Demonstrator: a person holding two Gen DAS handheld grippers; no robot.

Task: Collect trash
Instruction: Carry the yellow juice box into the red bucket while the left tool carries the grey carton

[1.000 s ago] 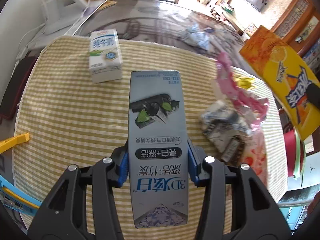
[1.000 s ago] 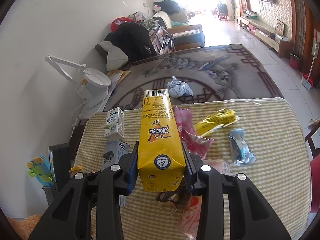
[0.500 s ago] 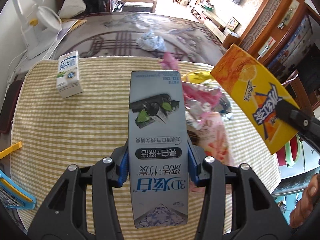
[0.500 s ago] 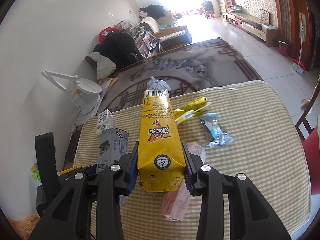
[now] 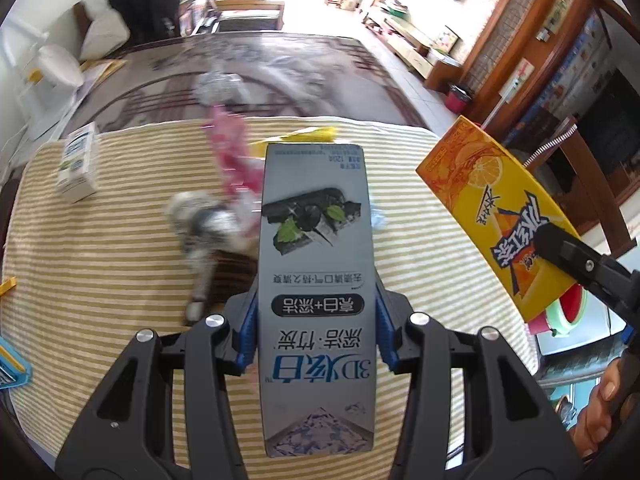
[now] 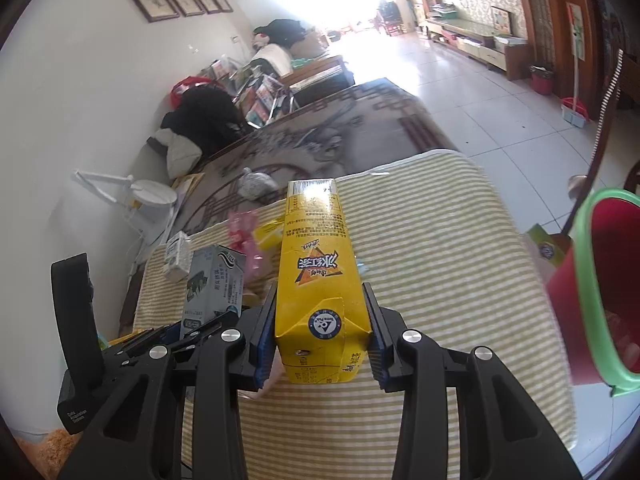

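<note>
Trash is what I have in both grippers: my left gripper (image 5: 316, 332) is clamped on a tall grey toothpaste carton (image 5: 316, 280), its blue pads pressing both long sides, and my right gripper (image 6: 318, 332) is clamped the same way on a yellow iced-tea drink carton (image 6: 318, 276). Both cartons hang above the table with the yellow-and-white striped cloth (image 6: 440, 280) — neither touches it.

From the left wrist I see the yellow carton out to the right, past the table's edge, with a person's hand (image 5: 604, 408) low in that corner. On the cloth lie a small white milk carton (image 5: 78, 164) standing near the far left corner, a pink plastic wrapper (image 5: 232, 156), a crumpled silver-grey wrapper (image 5: 204, 224) blurred beside it, and a yellow wrapper (image 5: 312, 134) near the far edge.

From the right wrist a red bin with a green rim (image 6: 600, 280) stands just off the table's right side — open top toward me. A crumpled white bag (image 6: 256, 184) lies on the patterned grey rug (image 6: 360, 128) beyond the table.
</note>
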